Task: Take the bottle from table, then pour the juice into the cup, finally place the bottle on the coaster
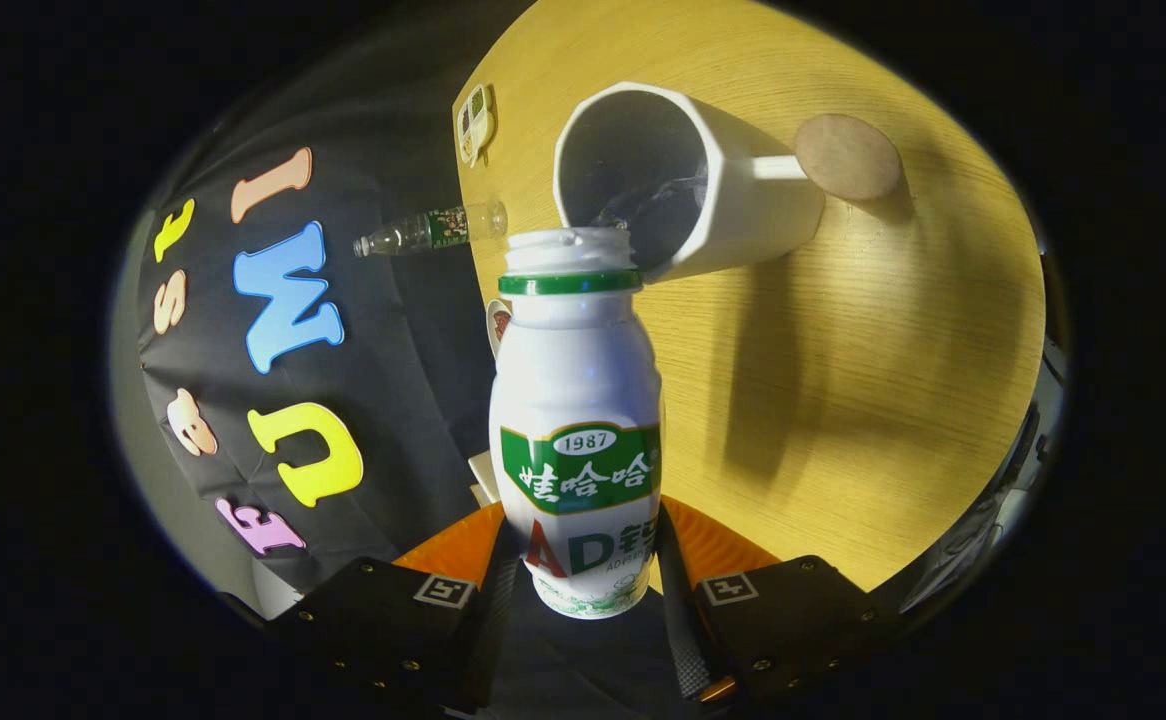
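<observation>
My gripper [583,580] is shut on a white bottle [578,400] with a green neck ring and a green label, both fingers pressing its lower body. The whole view is rolled sideways, so the bottle is tilted over the table. Its open mouth [570,240] sits right at the rim of the white mug [683,180], whose dark inside faces me. A round brown coaster [848,157] lies on the wooden table [843,380] just past the mug's handle.
A clear plastic bottle [433,230] stands at the table's far edge against the black cloth wall. A small flat card or packet [474,122] lies near that same edge. The mug throws a long shadow across the wood.
</observation>
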{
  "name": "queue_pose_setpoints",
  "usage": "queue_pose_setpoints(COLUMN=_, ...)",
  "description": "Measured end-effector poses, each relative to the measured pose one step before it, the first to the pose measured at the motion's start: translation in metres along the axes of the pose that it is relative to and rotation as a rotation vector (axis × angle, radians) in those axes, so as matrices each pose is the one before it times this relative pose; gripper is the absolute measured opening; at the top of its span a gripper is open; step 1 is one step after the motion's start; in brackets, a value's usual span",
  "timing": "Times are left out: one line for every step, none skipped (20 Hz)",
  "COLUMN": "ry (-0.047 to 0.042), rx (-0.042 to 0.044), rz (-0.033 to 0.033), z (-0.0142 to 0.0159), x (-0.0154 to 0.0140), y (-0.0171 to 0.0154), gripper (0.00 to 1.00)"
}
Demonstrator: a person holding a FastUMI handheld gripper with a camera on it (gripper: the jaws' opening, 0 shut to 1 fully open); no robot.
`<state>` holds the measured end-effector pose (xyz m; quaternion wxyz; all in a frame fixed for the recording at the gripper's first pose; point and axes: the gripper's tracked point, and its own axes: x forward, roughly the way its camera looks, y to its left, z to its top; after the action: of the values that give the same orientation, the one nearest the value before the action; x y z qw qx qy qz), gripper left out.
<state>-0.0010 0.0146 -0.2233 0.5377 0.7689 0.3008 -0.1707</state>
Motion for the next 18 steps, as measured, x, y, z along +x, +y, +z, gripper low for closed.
queue_pose_setpoints(ry=0.00429, rx=-0.00090, rz=0.00060, z=-0.00058, x=-0.00009, y=0.00074, gripper=0.67)
queue_pose_setpoints(ry=0.00525, rx=-0.00305, rz=0.00046, z=-0.00217, x=-0.00009, y=0.00141, gripper=0.67)
queue_pose_setpoints(ry=0.00417, rx=-0.00001, rz=-0.00365, z=-0.00106, x=0.00020, y=-0.00054, gripper=0.67)
queue_pose_setpoints(ry=0.00196, rx=0.00634, rz=-0.00235, z=-0.00035, x=-0.00021, y=0.00118, gripper=0.67)
queue_pose_setpoints(ry=0.00473, rx=0.00741, rz=-0.00399, z=-0.00107, x=-0.00011, y=0.00021, gripper=0.67)
queue_pose_setpoints(ry=0.00466, rx=0.00695, rz=-0.00337, z=-0.00173, x=-0.00087, y=0.00117, gripper=0.67)
queue_pose_setpoints(ry=0.00437, rx=0.00363, rz=-0.00129, z=-0.00186, x=0.00024, y=0.00070, gripper=0.67)
queue_pose_setpoints(ry=0.00440, rx=0.00338, rz=-0.00229, z=-0.00115, x=-0.00019, y=0.00056, gripper=0.67)
queue_pose_setpoints(ry=0.00478, rx=0.00232, rz=-0.00170, z=-0.00118, x=0.00042, y=0.00045, gripper=0.67)
queue_pose_setpoints(ry=0.00280, rx=0.00205, rz=0.00011, z=-0.00125, x=-0.00053, y=0.00065, gripper=0.67)
queue_pose_setpoints(ry=-0.00057, rx=0.00333, rz=0.00112, z=0.00035, x=-0.00097, y=0.00129, gripper=0.67)
queue_pose_setpoints(ry=0.00169, rx=0.00434, rz=-0.00137, z=0.00015, x=-0.00057, y=0.00002, gripper=0.67)
queue_pose_setpoints(ry=-0.00032, rx=0.00585, rz=0.00103, z=0.00003, x=-0.00025, y=0.00105, gripper=0.67)
queue_pose_setpoints(ry=-0.00064, rx=0.00326, rz=0.00288, z=0.00013, x=-0.00108, y=0.00148, gripper=0.67)
queue_pose_setpoints(ry=0.00312, rx=-0.00033, rz=-0.00027, z=-0.00073, x=0.00000, y=0.00058, gripper=0.67)
queue_pose_setpoints(ry=0.00225, rx=0.00048, rz=-0.00232, z=0.00036, x=-0.00136, y=-0.00061, gripper=0.67)
queue_pose_setpoints(ry=0.00384, rx=0.00376, rz=-0.00131, z=-0.00007, x=-0.00085, y=-0.00001, gripper=0.67)
queue_pose_setpoints(ry=0.00081, rx=0.00762, rz=0.00215, z=0.00039, x=-0.00171, y=0.00174, gripper=0.67)
